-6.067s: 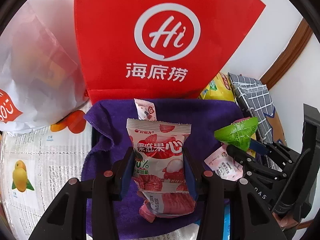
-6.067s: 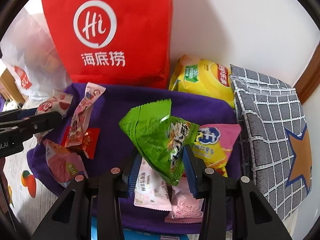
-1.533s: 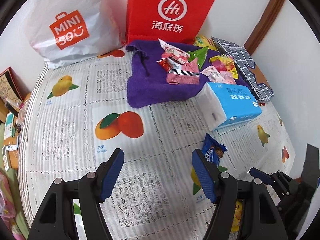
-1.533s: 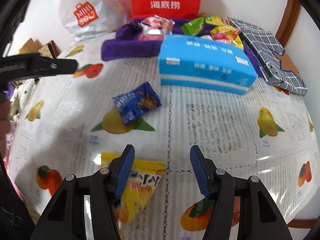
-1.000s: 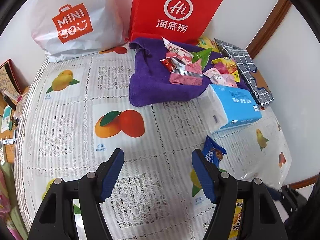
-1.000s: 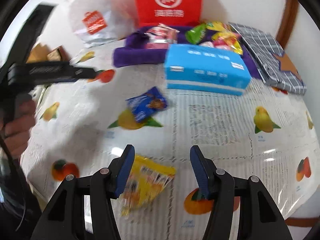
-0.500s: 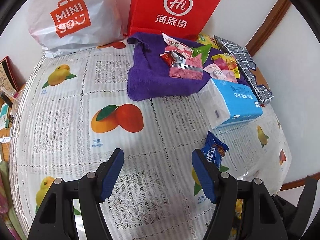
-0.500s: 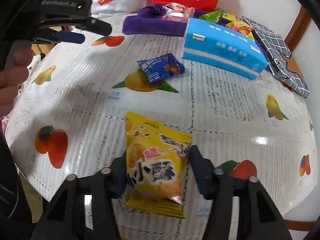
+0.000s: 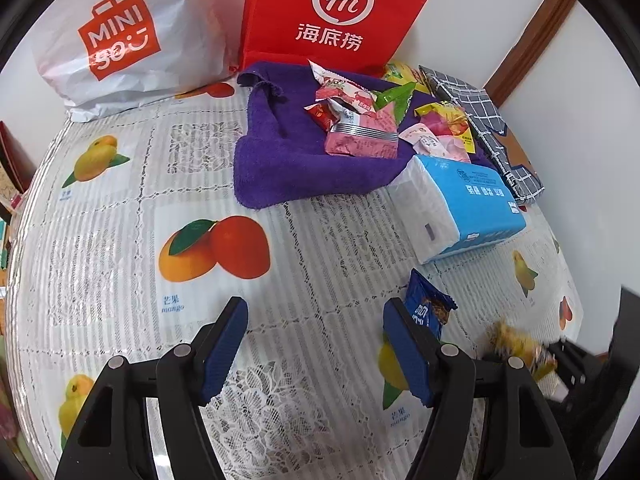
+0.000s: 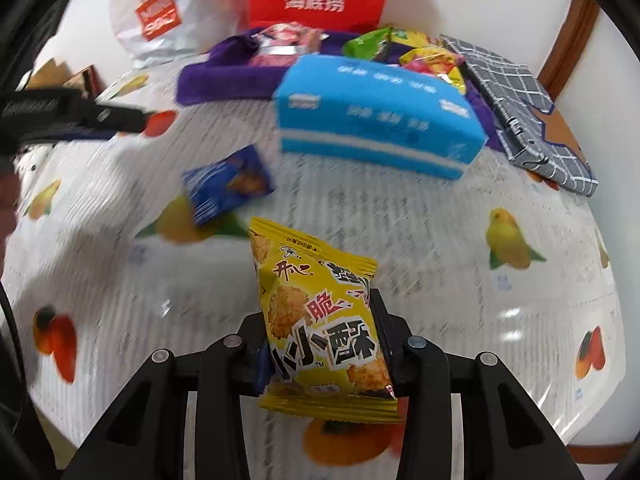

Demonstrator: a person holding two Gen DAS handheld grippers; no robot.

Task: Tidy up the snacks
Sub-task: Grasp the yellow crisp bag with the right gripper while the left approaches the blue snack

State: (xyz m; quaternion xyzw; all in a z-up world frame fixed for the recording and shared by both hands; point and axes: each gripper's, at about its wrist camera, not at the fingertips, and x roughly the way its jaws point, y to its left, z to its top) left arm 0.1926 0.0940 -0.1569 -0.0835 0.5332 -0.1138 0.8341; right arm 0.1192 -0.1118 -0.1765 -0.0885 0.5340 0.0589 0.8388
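Closing on the yellow snack packet (image 10: 320, 320), the right gripper (image 10: 318, 344) pinches it; the left gripper (image 9: 314, 344) gapes empty above the tablecloth (image 9: 120, 240).

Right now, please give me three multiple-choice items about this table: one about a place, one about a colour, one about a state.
1. Where does the blue snack packet lie?
A. on the purple towel
B. on the bare tablecloth, in front of the tissue pack
C. inside the red bag

2. What colour is the packet between the right gripper's jaws?
A. yellow
B. green
C. pink

3. How is the left gripper?
A. shut on a packet
B. open, nothing between its jaws
C. shut on the towel

Answers: 1 B, the packet sits on the tablecloth near the tissue pack, off the purple towel. 2 A, the yellow snack packet stands between the closing jaws. 3 B, only tablecloth shows between its pads.
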